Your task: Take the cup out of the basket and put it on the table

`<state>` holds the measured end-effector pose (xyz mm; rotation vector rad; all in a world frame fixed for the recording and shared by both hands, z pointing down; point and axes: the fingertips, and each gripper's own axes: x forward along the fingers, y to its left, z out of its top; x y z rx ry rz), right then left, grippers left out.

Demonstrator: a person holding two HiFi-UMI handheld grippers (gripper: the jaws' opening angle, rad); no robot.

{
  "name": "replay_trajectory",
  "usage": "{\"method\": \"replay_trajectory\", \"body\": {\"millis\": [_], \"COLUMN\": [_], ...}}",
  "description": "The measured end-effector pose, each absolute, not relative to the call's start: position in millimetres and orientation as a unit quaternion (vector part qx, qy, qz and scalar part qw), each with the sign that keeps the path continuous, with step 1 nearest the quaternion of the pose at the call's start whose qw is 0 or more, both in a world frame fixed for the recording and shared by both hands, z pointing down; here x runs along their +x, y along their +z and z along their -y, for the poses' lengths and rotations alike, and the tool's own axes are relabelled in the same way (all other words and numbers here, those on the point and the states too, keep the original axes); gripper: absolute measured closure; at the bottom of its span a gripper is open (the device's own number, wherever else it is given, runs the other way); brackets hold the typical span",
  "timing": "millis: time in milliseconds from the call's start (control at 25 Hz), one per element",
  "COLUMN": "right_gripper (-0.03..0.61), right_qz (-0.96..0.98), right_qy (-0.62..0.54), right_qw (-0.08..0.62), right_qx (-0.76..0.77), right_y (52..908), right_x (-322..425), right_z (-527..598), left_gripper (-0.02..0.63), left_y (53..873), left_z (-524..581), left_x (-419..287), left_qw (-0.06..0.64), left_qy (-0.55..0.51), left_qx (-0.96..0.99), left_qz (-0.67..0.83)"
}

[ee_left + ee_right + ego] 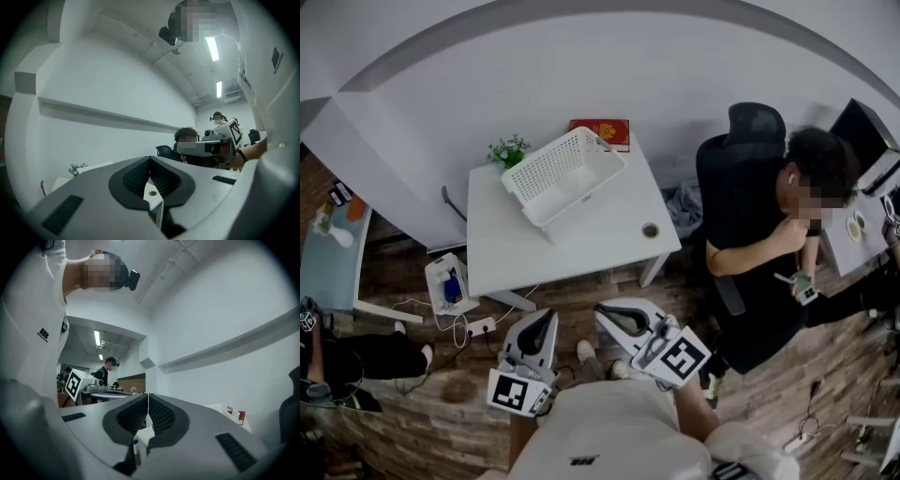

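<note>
While both grippers hover short of the white surface (581, 246), the left gripper (546, 317) and right gripper (607, 315) have their jaws pressed together, empty. The small round cup (650, 230) stands on the surface near its right edge, apart from the tilted basket (562, 173).

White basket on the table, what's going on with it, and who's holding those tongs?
A person in a white shirt holds two tongs, the left tongs and the right tongs, both shut and empty, short of the white square table. Nothing is touched yet. The white plastic lattice basket sits on that table, near a small green plant and a red book. No cup shows in it from here.
</note>
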<state>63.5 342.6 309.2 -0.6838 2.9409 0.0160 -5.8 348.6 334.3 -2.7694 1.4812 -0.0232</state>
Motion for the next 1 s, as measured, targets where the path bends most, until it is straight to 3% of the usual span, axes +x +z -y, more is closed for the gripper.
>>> {"method": "replay_trajectory", "body": {"millis": [1000], "right_gripper": [0.565], "right_qz": [-0.963], "right_qy": [0.010], "right_qw": [0.016], "right_qx": [-0.268], "right_y": [316], "right_x": [-28], "right_z": [-260], "left_gripper": [0.604], "left_y": [348], "left_z": [-256], "left_x": [-92], "left_qw": [-0.028], "left_qy": [0.018], "left_qx": [-0.905], "left_qz": [-0.424]}}
